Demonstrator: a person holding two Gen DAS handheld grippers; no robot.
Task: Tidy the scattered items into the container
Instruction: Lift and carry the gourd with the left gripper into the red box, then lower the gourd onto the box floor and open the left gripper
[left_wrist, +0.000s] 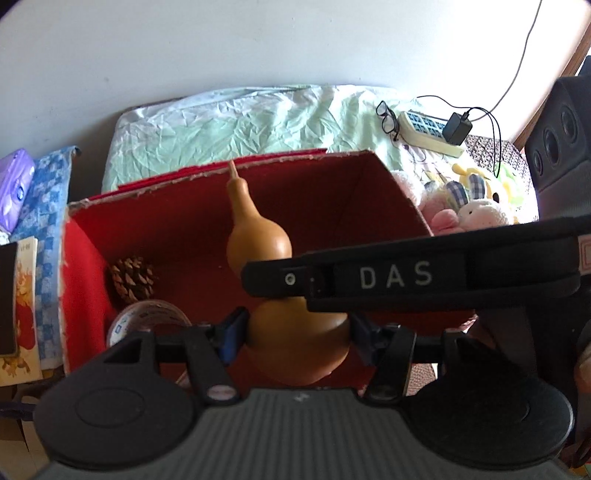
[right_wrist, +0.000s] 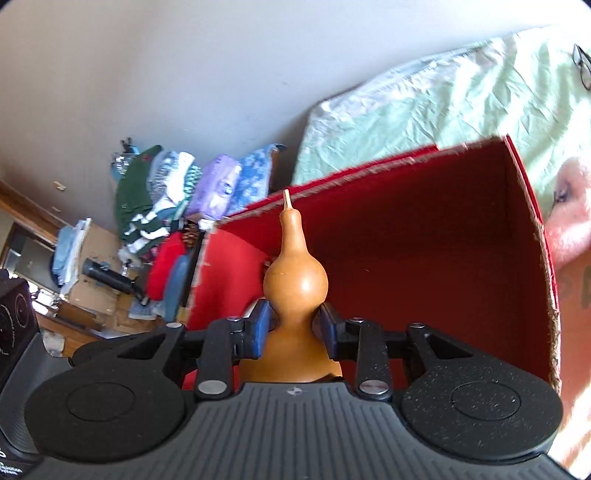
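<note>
I am holding a tan gourd (right_wrist: 295, 284) with both sets of fingers at once, over the open red box (right_wrist: 424, 236) that sits on the bed. My right gripper (right_wrist: 291, 328) is clamping the gourd at its narrow waist, blue pads (right_wrist: 258, 328) pressing in from either side, with the upper bulb and thin stem rising ahead of the fingers toward the box's far wall. In the left wrist view, my left gripper (left_wrist: 295, 336) is gripping the gourd's (left_wrist: 258, 243) wider lower bulb, its pads (left_wrist: 231, 334) touching each flank. The right gripper's black finger, lettered DAS, is crossing that view from the right, right over the gourd's waist.

Inside the red box (left_wrist: 332, 206), a pine cone (left_wrist: 133, 277) is lying in the left corner of the floor, and a roll of clear tape (left_wrist: 147, 317) is resting just in front of it, near the left wall.

Behind the box, a pale green sheet (left_wrist: 229, 125) is covering the bed. To the right on it are black glasses (left_wrist: 387, 116), a power strip (left_wrist: 424, 129) with a black charger (left_wrist: 458, 127) plugged in, and pink and white plush toys (left_wrist: 465, 206) beside the box's right wall. On the left, a purple tissue pack (left_wrist: 14, 181) is lying on blue checked cloth.
</note>
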